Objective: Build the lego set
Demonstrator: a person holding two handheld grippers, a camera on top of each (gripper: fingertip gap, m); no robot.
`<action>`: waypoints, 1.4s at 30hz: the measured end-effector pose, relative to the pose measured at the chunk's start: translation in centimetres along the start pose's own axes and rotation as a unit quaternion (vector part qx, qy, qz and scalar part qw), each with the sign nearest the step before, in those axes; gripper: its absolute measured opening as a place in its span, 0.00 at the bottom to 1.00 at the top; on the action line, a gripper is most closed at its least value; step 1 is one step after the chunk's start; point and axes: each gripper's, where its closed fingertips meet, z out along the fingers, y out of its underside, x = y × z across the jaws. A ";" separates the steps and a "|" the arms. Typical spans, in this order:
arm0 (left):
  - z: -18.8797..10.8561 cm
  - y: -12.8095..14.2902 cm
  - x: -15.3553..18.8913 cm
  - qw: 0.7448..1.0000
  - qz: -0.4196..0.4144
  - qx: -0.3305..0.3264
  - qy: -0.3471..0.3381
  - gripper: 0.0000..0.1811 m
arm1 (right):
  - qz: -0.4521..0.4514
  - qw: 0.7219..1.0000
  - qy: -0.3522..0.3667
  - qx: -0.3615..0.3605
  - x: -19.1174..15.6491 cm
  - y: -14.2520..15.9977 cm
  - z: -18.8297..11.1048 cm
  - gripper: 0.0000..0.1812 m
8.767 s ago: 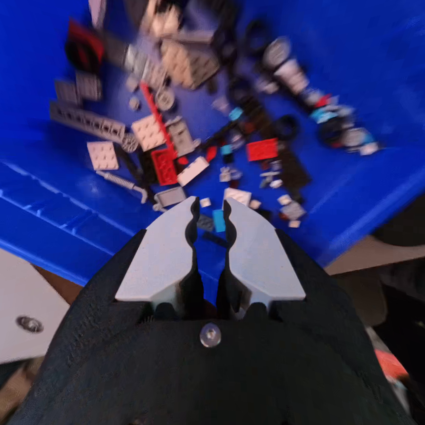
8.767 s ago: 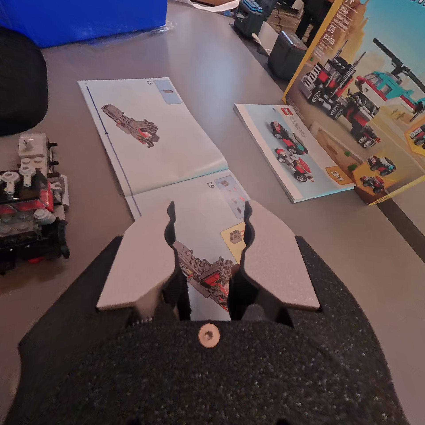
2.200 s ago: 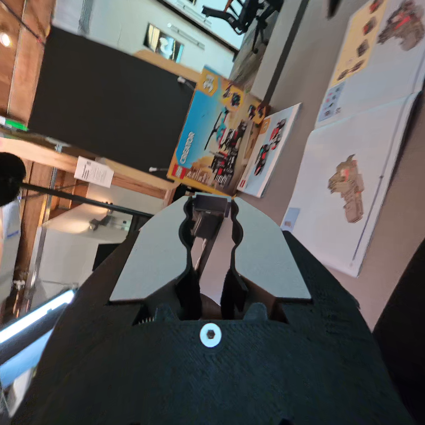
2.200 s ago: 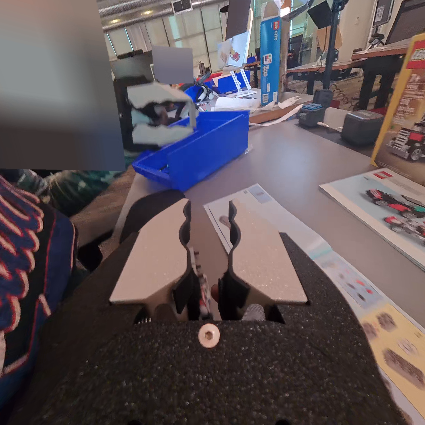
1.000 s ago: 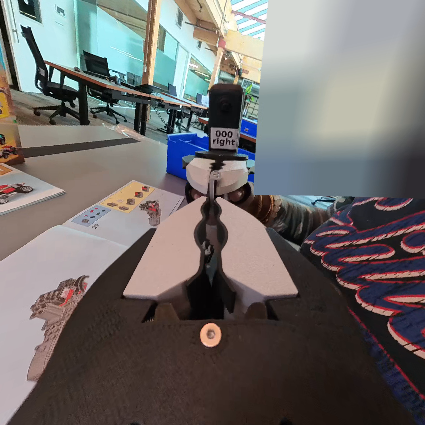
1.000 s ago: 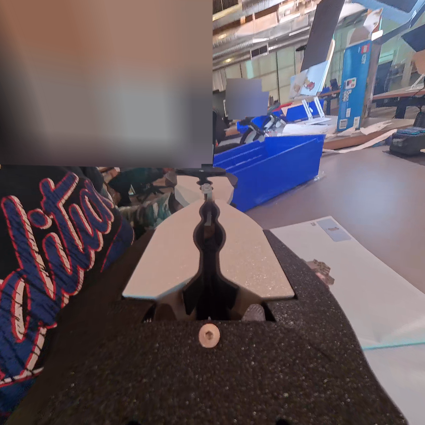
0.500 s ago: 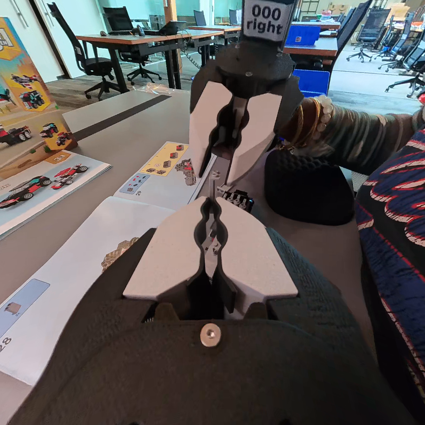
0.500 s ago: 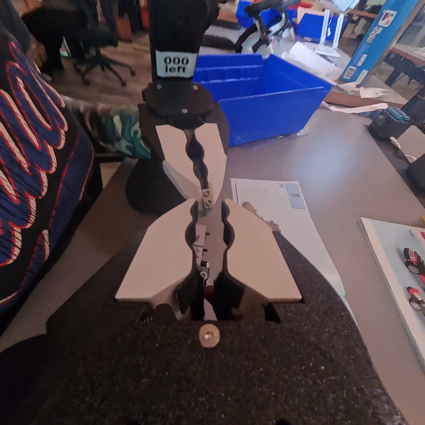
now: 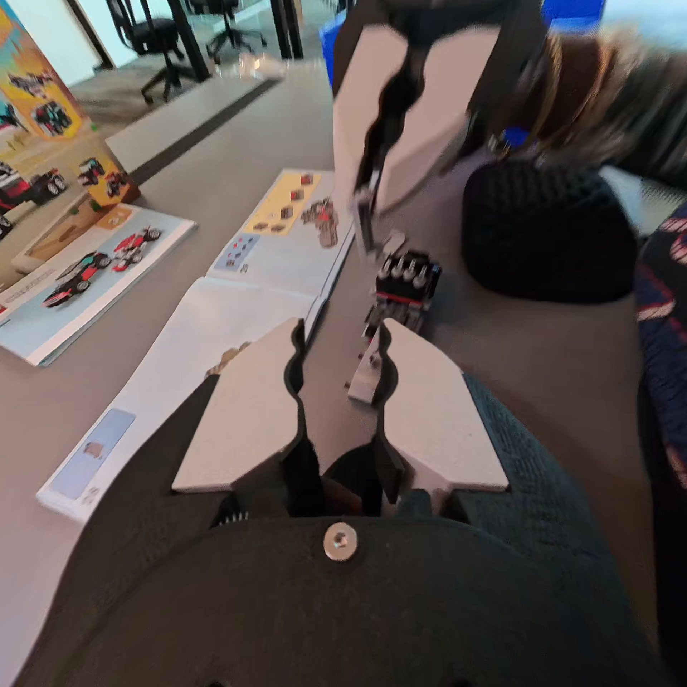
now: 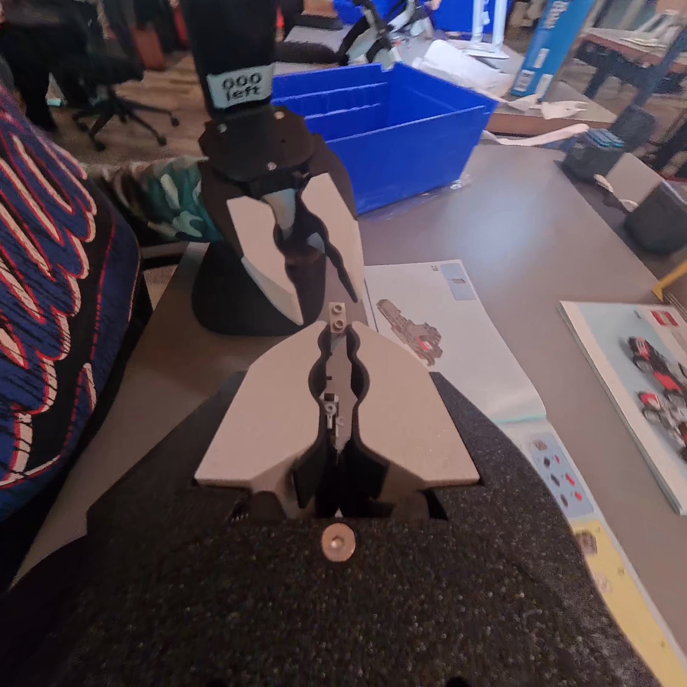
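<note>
My right gripper [image 10: 337,328] is shut on a thin grey studded plate [image 10: 336,316] that sticks out past its tips. In the left wrist view the right gripper [image 9: 368,202] hangs tips-down with the blurred plate [image 9: 366,226] just above the partly built black, red and grey truck [image 9: 405,282] on the table. My left gripper [image 9: 342,327] is open and empty, low over the table, with its right finger beside the truck's grey end [image 9: 366,375]. It also shows in the right wrist view [image 10: 327,308], jaws apart, just behind the plate.
An open instruction booklet [image 9: 238,316] lies left of the truck, with a second booklet [image 9: 93,260] and the set's box [image 9: 37,111] farther left. A black rounded object [image 9: 539,230] sits right of the truck. A blue bin [image 10: 390,141] stands behind. A person's patterned sleeve is at the right edge. Across from one pair of fingers to the other is roughly 5 cm.
The grey plate has passed from my left gripper to my right. The left has opened and drawn back from it; the right has closed on it.
</note>
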 end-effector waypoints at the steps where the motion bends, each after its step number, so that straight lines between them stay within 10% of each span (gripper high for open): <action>1: 0.0 0.7 -0.2 1.000 0.015 -0.027 -0.005 0.24 | 0.018 1.000 0.010 0.007 0.3 0.0 -0.7 0.04; 16: 2.3 5.8 2.0 0.968 0.076 -0.227 0.076 0.18 | 0.129 0.969 -0.102 -0.186 -6.6 8.6 -2.3 0.04; 42: 3.4 5.4 7.7 0.963 0.051 -0.235 0.122 0.17 | 0.059 0.981 -0.015 -0.184 -1.0 9.9 -2.7 0.04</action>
